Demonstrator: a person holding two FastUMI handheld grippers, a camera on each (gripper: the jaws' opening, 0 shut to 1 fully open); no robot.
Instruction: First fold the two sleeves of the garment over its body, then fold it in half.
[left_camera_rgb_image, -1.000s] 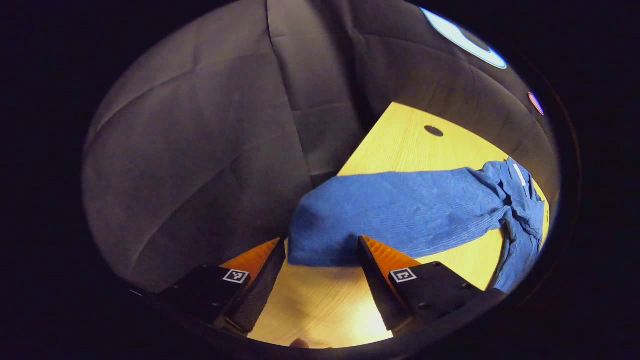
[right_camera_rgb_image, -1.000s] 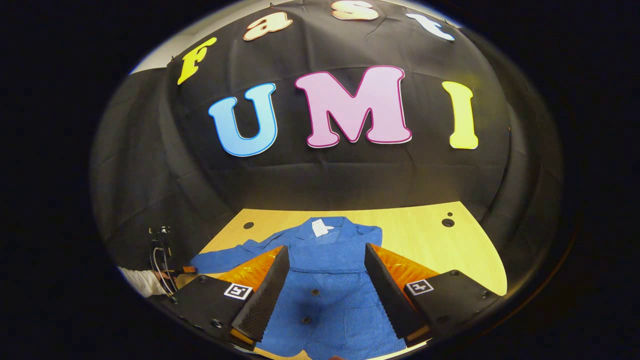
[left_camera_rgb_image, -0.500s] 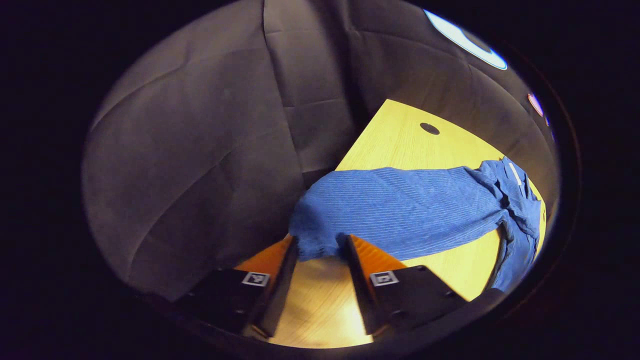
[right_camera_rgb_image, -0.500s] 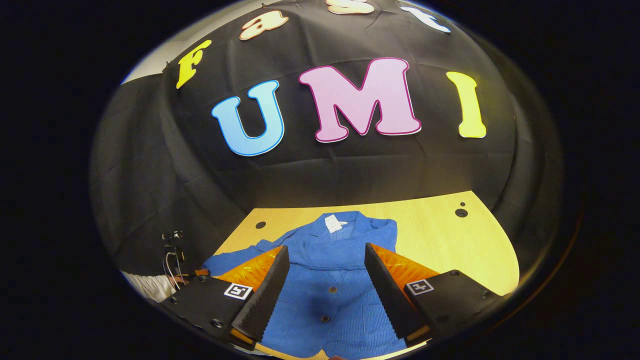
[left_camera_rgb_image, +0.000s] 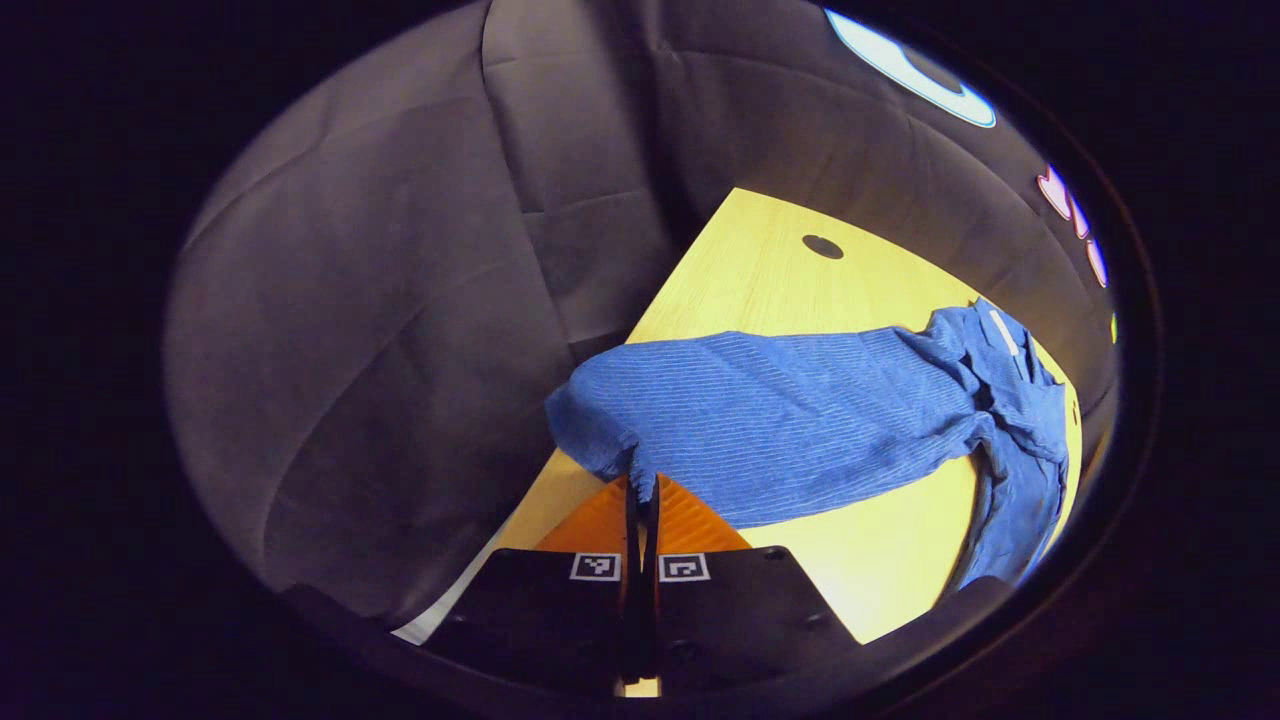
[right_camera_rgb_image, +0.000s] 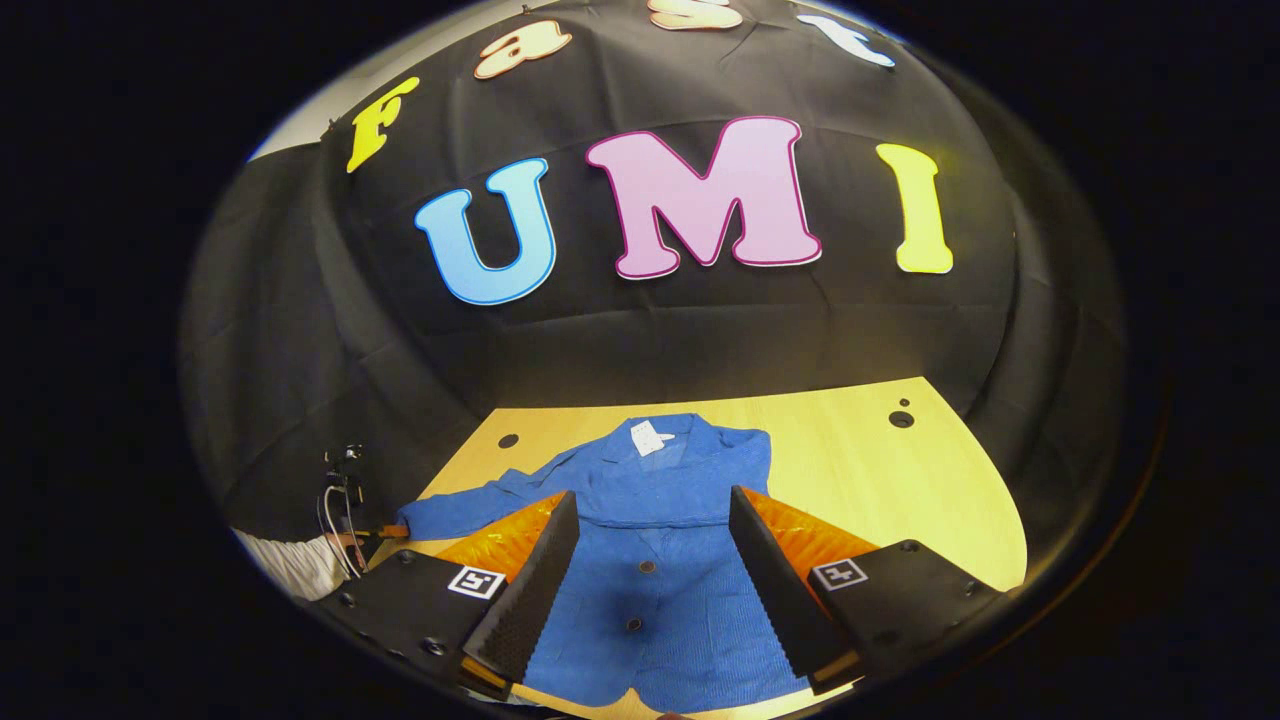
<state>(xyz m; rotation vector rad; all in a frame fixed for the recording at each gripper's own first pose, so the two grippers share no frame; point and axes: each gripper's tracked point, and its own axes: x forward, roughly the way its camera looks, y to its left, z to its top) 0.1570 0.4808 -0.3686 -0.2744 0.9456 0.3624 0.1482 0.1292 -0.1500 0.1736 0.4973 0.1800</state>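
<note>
Cloth at the sleeve (left_camera_rgb_image: 760, 420) cuff is pinched tight by the left tool (left_camera_rgb_image: 641, 490), out at the surface's (left_camera_rgb_image: 780, 290) left side. The blue jacket (right_camera_rgb_image: 650, 540) is spread flat, and the right tool (right_camera_rgb_image: 648, 545) is held wide above it.

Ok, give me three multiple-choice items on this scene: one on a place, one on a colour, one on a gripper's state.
1. The white tag sits at the jacket's: A hem; B collar; C cuff.
2. The jacket is: A red; B green; C blue.
3. The left gripper is: A shut on the sleeve end; B wide open above the table; C holding a button.

Answers: 1 B, the tag lies at the neck opening. 2 C, the cloth is blue in both views. 3 A, its jaws meet on the sleeve edge.
</note>
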